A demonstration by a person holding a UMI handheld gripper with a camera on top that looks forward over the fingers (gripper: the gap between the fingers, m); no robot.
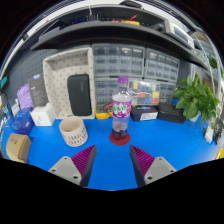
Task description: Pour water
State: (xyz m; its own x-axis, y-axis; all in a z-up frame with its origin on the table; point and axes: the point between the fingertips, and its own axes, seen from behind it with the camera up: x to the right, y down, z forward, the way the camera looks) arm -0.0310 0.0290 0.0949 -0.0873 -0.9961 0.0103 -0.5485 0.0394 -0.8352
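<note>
My tongs (112, 165) are open at the bottom centre of the frame, magenta pads (84, 157) facing inward and gripping nothing. The clear plastic water bottle with a purple cap (121, 108) stands upright on a red coaster (120, 139) at frame centre, just beyond the fingertips. A cream ribbed cup (73, 131) sits to its left on the blue worktop (160, 140). A green potted plant (197, 98) occupies the right of the frame.
</note>
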